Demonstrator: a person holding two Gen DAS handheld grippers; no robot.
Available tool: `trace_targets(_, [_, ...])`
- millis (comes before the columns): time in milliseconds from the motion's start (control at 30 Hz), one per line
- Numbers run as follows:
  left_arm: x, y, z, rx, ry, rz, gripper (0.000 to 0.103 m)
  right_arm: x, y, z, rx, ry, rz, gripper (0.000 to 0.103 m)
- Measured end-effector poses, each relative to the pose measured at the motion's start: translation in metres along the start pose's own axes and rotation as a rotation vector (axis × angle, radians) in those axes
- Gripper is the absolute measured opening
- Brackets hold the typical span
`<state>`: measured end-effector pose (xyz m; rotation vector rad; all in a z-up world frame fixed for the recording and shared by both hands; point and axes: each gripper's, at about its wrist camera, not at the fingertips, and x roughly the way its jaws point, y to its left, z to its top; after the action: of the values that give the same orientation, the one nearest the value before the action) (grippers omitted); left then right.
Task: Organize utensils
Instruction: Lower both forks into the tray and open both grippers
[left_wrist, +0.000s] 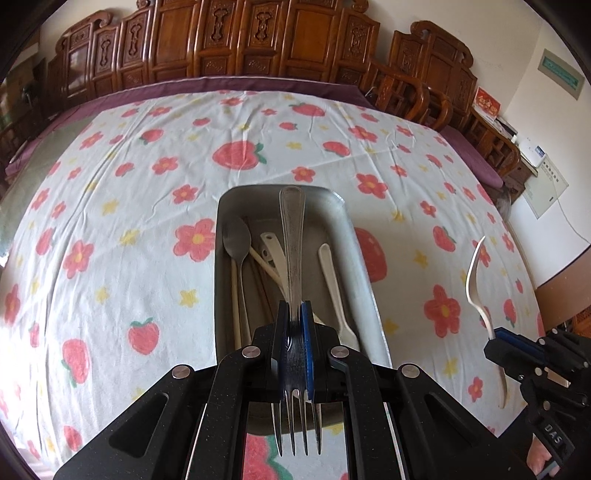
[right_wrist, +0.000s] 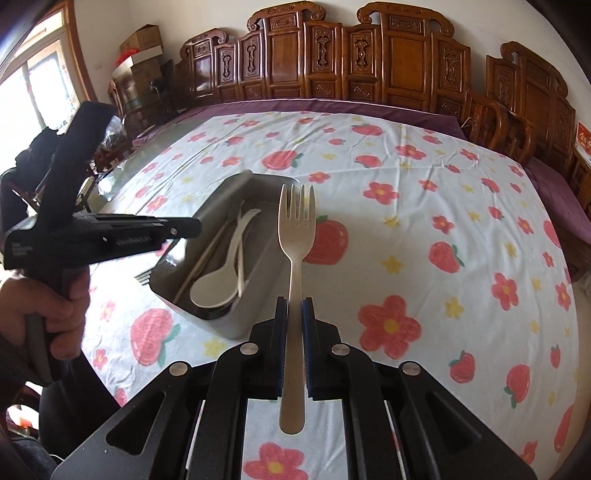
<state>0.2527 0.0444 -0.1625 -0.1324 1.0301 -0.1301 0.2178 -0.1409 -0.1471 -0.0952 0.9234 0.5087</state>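
The left gripper (left_wrist: 294, 314) is clamped on a metal fork (left_wrist: 293, 258), held over the grey tray (left_wrist: 364, 266), tines pointing back at the camera. Only this left view shows a metal spoon (left_wrist: 236, 240) in the tray. Right of the tray, the right gripper (right_wrist: 294, 310) pinches a cream plastic fork (right_wrist: 297, 229); the right view alone shows its tines and a cream spoon (right_wrist: 214, 284) in the tray.

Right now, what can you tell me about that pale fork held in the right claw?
The cream fork looks like matte, faintly speckled plastic. It has four short tines and a slim handle widening to a rounded end. The right claw is shut on its handle with blue pads, tines pointing away from the camera, above the flowered tablecloth, beside the metal tray. Nothing else touches it.
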Motion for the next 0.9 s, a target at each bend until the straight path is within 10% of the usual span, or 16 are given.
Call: trace_targets(900, [-0.002, 0.022, 0.012, 0.004, -0.029, 0.005, 0.006, 0.051, 0.029, 0.045, -0.005, 0.026, 0.089, 0.010])
